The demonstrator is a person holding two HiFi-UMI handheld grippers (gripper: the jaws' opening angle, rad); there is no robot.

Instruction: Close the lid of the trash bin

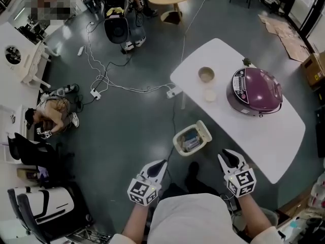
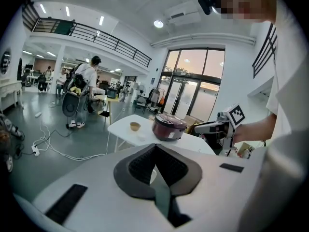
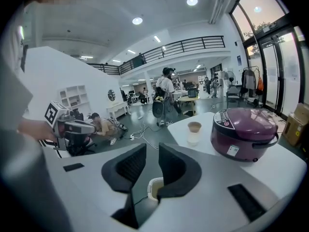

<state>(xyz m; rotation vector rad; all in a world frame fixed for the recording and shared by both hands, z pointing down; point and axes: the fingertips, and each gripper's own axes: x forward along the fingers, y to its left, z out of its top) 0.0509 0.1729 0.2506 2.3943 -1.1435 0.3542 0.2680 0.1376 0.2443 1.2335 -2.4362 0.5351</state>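
Holding both claws low over the floor, I have the left claw clenched on nothing and the right claw released, jaws apart and empty. The trash bin stands on the floor just beside the white desk, between the claws and ahead of them, its lid open. A purple rice cooker sits on the desk.

No word, brand or number can be read anywhere. The purple cooker on the counter has a white sticker on its front and a control panel on its lid, but the print on both is too small to make out. The cube on the left gripper and the cube on the right gripper carry black-and-white square markers, which are patterns, not letters.
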